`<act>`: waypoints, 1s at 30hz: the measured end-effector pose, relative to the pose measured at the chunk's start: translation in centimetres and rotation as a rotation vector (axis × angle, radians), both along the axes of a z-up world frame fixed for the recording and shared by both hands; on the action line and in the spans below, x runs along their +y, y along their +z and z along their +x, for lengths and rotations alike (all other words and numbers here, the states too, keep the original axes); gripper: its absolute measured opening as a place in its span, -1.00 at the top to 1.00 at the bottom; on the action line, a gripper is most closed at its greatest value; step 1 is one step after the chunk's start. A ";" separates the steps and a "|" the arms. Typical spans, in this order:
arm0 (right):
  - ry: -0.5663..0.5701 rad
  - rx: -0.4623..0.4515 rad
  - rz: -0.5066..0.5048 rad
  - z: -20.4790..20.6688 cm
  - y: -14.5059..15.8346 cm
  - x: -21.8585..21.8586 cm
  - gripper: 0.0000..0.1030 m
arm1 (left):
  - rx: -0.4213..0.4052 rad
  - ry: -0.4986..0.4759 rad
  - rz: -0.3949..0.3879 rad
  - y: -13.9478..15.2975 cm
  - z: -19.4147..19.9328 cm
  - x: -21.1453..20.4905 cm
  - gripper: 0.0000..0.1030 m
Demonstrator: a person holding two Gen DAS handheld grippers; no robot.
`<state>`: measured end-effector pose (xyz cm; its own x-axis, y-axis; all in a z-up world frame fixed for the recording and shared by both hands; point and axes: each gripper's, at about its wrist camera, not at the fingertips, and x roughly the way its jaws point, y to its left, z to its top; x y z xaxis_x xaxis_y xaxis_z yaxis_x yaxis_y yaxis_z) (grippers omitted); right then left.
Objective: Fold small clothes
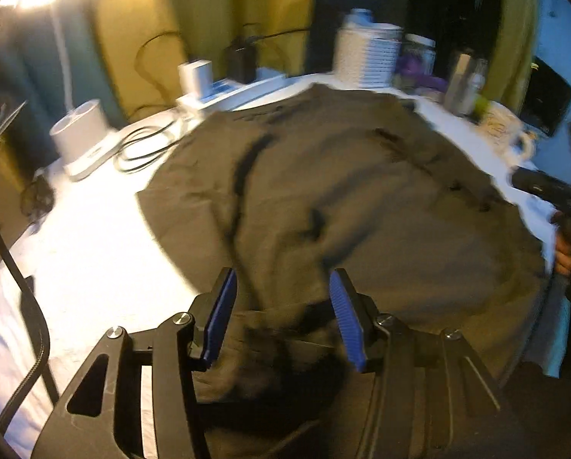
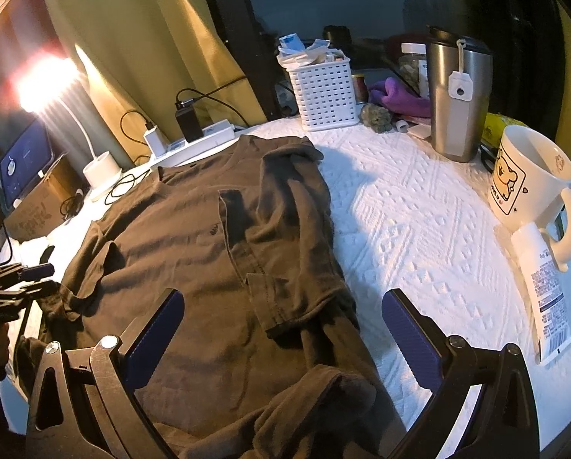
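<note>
A dark brown T-shirt (image 2: 193, 237) lies spread on the white quilted table cover (image 2: 419, 229), its right side folded in over the middle. In the blurred left wrist view the same T-shirt (image 1: 362, 191) fills the middle. My left gripper (image 1: 283, 313) hovers over its near hem with the blue pads apart; bunched cloth sits low between them, and neither pad presses on it. It also shows at the left edge of the right wrist view as the left gripper (image 2: 33, 279). My right gripper (image 2: 285, 329) stands wide open above the shirt's near edge, holding nothing.
A white slotted basket (image 2: 325, 91), a steel tumbler (image 2: 457, 103), a cartoon mug (image 2: 530, 176) and a tube (image 2: 545, 287) crowd the back and right. A lit lamp on a white base (image 2: 101, 172), a power strip (image 2: 193, 145) and cables sit back left.
</note>
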<state>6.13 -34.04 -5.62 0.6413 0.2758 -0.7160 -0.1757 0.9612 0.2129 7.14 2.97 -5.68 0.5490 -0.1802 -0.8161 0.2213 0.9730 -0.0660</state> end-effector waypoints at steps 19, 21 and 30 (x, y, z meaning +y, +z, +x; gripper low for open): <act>0.089 -0.003 -0.035 10.8 0.3 0.0 -0.66 | 0.059 0.147 -0.114 -4.6 9.3 7.8 0.91; 0.106 0.021 -0.042 12.5 -0.2 0.2 -0.50 | 0.030 0.158 -0.065 -4.2 9.7 8.1 0.92; 0.166 0.134 -0.008 20.5 -3.7 1.9 0.10 | -0.032 0.174 0.062 -3.7 13.3 10.0 0.93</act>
<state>26.62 -32.14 -9.31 0.4863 0.3641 -0.7943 -0.3028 0.9229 0.2377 20.46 12.96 -9.40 0.5933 -0.0302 -0.8044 0.0500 0.9987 -0.0006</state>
